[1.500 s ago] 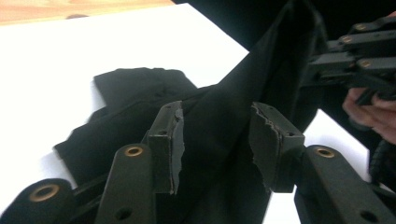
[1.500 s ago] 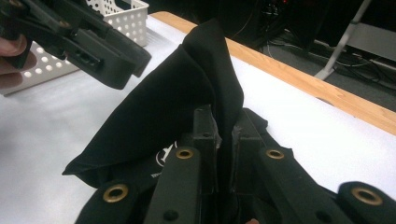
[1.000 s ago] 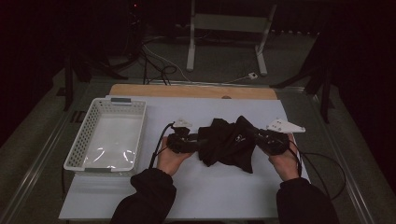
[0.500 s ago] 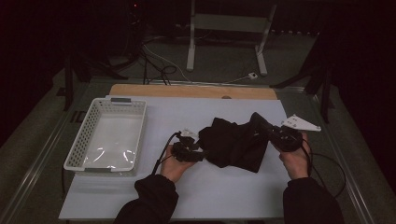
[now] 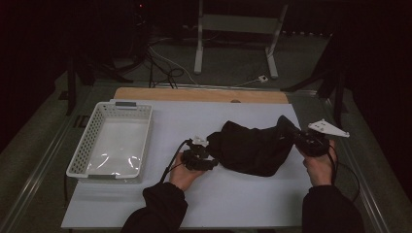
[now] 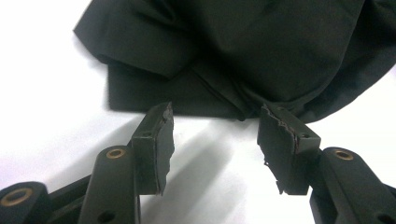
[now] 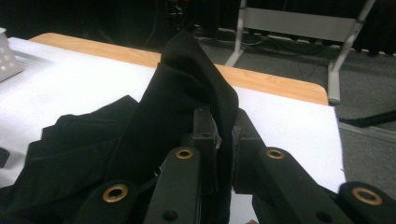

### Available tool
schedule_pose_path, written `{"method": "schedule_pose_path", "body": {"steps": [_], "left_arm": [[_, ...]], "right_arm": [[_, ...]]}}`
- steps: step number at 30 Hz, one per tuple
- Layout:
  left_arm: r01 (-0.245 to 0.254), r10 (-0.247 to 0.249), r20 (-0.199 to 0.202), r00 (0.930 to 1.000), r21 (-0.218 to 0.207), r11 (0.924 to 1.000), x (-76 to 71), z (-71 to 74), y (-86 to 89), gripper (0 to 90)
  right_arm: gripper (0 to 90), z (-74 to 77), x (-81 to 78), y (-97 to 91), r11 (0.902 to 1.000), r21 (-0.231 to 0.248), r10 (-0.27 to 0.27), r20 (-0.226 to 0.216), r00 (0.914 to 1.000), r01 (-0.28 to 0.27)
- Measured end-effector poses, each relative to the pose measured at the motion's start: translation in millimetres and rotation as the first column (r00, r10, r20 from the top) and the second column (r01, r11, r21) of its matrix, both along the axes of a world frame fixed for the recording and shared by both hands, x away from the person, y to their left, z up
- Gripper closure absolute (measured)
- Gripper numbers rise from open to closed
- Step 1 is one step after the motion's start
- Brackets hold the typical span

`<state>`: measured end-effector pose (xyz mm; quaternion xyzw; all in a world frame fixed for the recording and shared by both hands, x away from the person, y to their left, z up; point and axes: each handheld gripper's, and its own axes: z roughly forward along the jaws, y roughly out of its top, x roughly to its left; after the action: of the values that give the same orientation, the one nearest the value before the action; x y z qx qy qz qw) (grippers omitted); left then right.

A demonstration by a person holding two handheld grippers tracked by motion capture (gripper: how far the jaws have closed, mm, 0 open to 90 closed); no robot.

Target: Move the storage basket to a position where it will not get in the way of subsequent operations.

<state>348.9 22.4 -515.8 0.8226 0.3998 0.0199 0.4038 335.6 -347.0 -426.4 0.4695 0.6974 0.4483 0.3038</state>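
A black cloth [image 5: 252, 148] lies rumpled on the white table, right of the middle. My right gripper [image 5: 297, 140] is shut on its right corner and holds that corner raised off the table. In the right gripper view the fabric [image 7: 177, 93] stands up in a peak, pinched between the two jaws of the right gripper [image 7: 224, 126]. My left gripper [image 5: 210, 159] rests low at the cloth's left edge. In the left gripper view its jaws [image 6: 215, 121] stand open with bare table between them, and the cloth's hem [image 6: 243, 51] lies just beyond the tips.
A white slotted basket [image 5: 127, 104] stands at the left of the table with a clear plastic sheet in it. A wooden strip [image 5: 199, 94] runs along the far edge. Cables and a metal stand [image 5: 233, 24] are on the floor behind.
My right gripper has moved to the right with the cloth's corner, drawing the cloth out wider. My left gripper has sunk a little towards the table at the cloth's left edge.
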Motion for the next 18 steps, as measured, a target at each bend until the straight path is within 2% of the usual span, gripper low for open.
{"method": "schedule_pose_path", "body": {"steps": [9, 11, 12, 14, 15, 17, 18], "left_arm": [[0.078, -0.078, -0.012, 0.9969, -0.008, 0.9969, 0.7, -3.1, -31.2, 41.2], [0.088, -0.088, -0.026, 0.9957, 0.006, 0.9961, 1.6, -3.9, -38.3, 42.2], [0.096, -0.096, -0.033, 0.9949, 0.019, 0.9952, 2.2, -4.7, -39.9, 46.6], [0.108, -0.107, -0.053, 0.9928, 0.01, 0.9941, 2.3, -4.8, -42.1, 56.9], [0.118, -0.118, -0.061, 0.9911, 0.007, 0.9929, 1.7, -4.8, -42.8, 67.0], [0.141, -0.14, -0.072, 0.9876, 0.008, 0.99, -1.3, -3.7, -43.2, 81.4], [0.153, -0.152, -0.072, 0.9857, 0.004, 0.9882, -3.7, -1.8, -42.3, 83.6]], "right_arm": [[83.8, -2.7, 0.7, -0.4, 1.0, 0.001, 0.006, -0.012, 0.9999, -0.006], [83.8, -3.0, 0.7, -0.1, 1.0, 0.002, 0.007, -0.012, 0.9999, -0.007], [83.8, -3.1, 0.7, -0.3, 1.0, 0.003, 0.007, -0.012, 0.9999, -0.007], [83.8, -3.2, 0.7, -0.5, 0.9999, 0.008, 0.008, -0.013, 0.9999, -0.008], [83.8, -3.2, 0.7, -0.6, 0.9999, 0.008, 0.008, -0.013, 0.9999, -0.008], [83.8, -3.0, 0.4, -0.9, 0.9999, 0.01, 0.009, -0.013, 0.9999, -0.009], [83.8, -2.9, 0.2, -1.2, 0.9999, 0.008, 0.011, -0.011, 0.9999, -0.011]]}}
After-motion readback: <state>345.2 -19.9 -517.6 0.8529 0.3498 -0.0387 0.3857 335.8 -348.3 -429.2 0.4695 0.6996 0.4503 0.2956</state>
